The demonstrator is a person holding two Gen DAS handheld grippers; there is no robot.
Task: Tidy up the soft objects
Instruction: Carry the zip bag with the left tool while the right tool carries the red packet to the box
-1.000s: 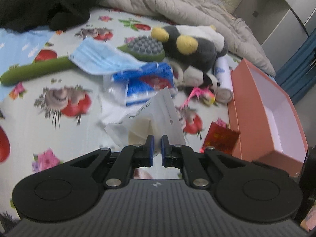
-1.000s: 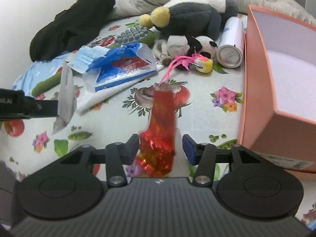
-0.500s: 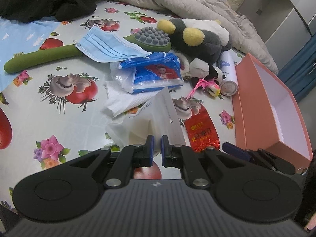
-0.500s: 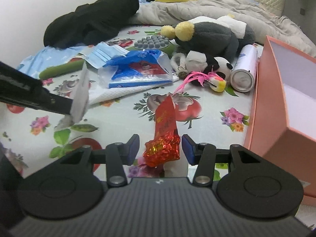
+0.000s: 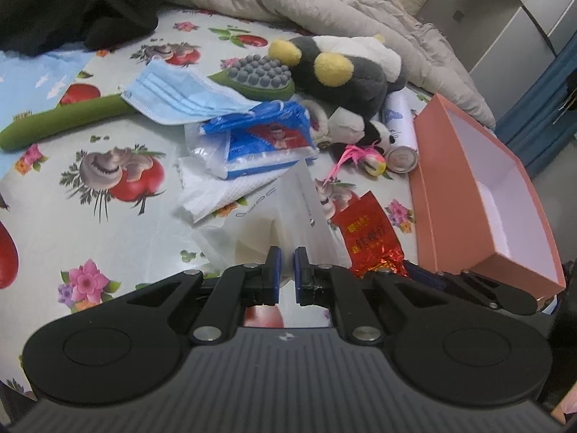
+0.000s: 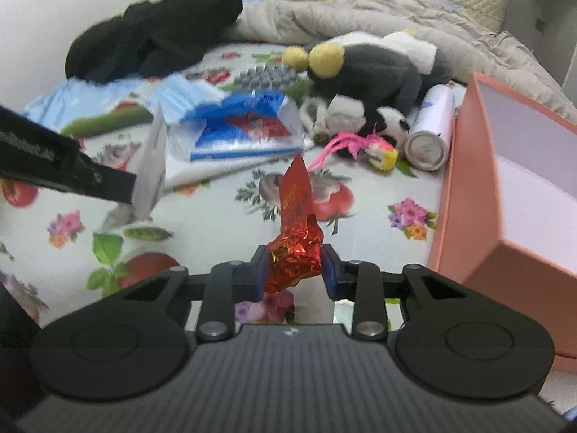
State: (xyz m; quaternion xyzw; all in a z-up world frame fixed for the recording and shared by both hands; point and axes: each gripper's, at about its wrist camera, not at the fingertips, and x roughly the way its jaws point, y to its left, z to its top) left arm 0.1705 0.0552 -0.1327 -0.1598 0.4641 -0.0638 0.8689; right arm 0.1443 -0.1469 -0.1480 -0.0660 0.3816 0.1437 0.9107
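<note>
A pink open box (image 5: pixel 465 198) stands on the bed's printed sheet (image 5: pixel 108 238) (tomatoes, mushrooms, flowers), with a white cylindrical can (image 5: pixel 400 133) lying just beside its far corner, a beige quilt (image 5: pixel 342 11) bunched beyond it, and grey cabinets (image 5: pixel 505 18) behind that quilt.

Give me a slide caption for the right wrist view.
Right gripper closing on a crumpled red foil packet, beside the open pink box.

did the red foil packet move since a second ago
Yes. The red foil packet lay flat on the tablecloth; now the right tool, jaws closing on it, has it tilted up, tip toward the pink box.
</note>
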